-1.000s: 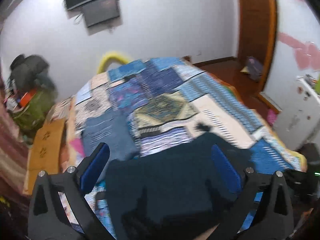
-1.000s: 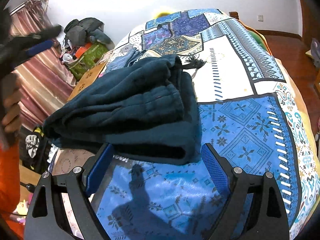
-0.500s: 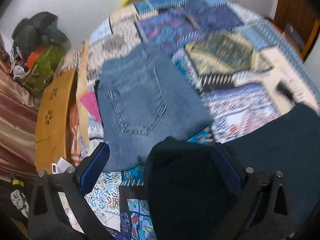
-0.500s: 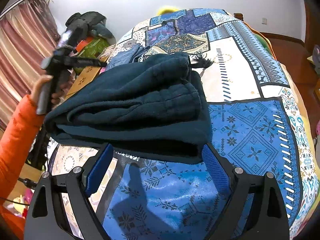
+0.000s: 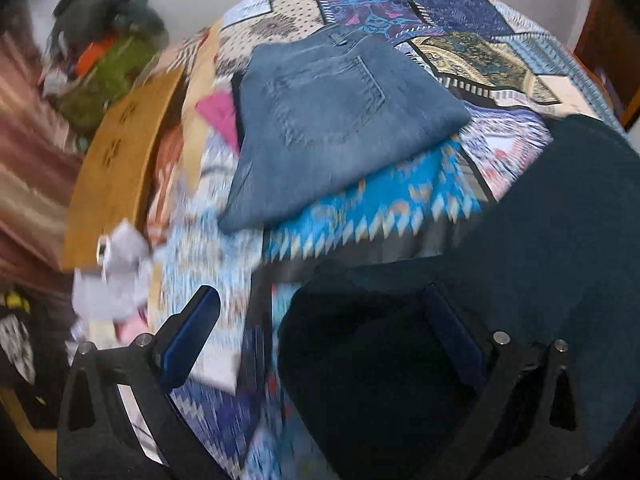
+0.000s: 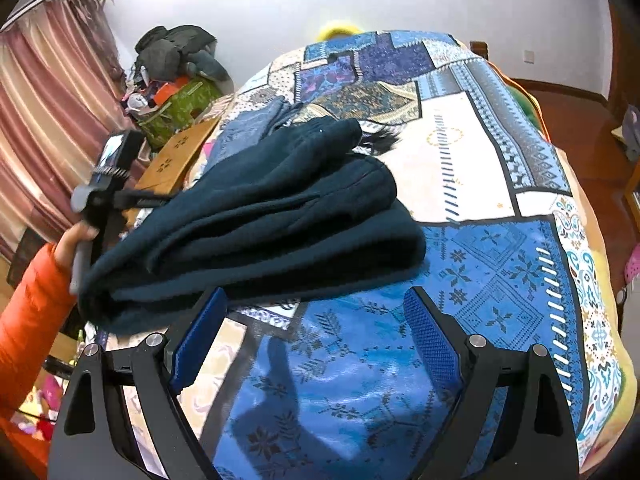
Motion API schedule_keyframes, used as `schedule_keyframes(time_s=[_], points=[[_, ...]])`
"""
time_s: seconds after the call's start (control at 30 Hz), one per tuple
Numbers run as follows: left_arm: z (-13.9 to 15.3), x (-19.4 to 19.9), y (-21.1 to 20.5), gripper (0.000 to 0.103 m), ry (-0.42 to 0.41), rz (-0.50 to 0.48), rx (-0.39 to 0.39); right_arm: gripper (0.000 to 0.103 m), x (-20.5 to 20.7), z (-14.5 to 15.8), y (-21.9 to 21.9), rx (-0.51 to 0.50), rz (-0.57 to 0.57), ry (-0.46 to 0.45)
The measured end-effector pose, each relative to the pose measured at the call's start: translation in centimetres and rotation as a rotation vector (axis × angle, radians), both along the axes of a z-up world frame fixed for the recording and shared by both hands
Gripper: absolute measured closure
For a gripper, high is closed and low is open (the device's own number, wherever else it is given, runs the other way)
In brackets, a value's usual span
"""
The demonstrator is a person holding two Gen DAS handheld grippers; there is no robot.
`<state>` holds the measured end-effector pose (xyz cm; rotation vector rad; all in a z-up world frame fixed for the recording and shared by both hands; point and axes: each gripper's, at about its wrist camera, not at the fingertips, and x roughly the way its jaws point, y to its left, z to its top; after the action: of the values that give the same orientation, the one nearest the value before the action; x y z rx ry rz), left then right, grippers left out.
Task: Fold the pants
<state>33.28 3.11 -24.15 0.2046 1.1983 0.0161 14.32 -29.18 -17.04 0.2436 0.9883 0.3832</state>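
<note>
We see the right tool (image 6: 316,340) spread wide and empty at lower centre, just short of the folded dark teal pants (image 6: 264,220) on the patchwork bedspread (image 6: 500,280). Our left tool (image 5: 324,336) gapes over their corner; folded jeans (image 5: 332,120) lie above.

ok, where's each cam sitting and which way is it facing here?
Left wrist: on the left gripper, tilted steeply down at the bed; sees folded jeans and dark pants; own open blue-padded fingers show.
Right wrist: on the right gripper, angled down across the bed toward the far wall; sees the dark pants, open fingers, an orange sleeve and hand holding the left gripper.
Shared: dark pants, jeans, bedspread.
</note>
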Motion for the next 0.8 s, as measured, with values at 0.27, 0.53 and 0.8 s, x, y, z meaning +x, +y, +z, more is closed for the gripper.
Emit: schedule_keyframes(time_s=[0.27,0.53,0.8], points=[[3.1,-9.0,-3.4,0.000,-0.049,-0.134,-0.029,0.014,-1.4,1.9,1.6,0.028,0.038,-0.061],[3.3,-10.8,-9.2,0.000,-0.034,-0.255,-0.203,0.014,-2.3,1.7,1.3,-0.023,0.042,-0.078],[4.3,-12.7,-9.7,0.032,-0.168,-0.264,-0.180,0.049,-1.9,-1.0,-1.3,-0.035,-0.015,-0.017]])
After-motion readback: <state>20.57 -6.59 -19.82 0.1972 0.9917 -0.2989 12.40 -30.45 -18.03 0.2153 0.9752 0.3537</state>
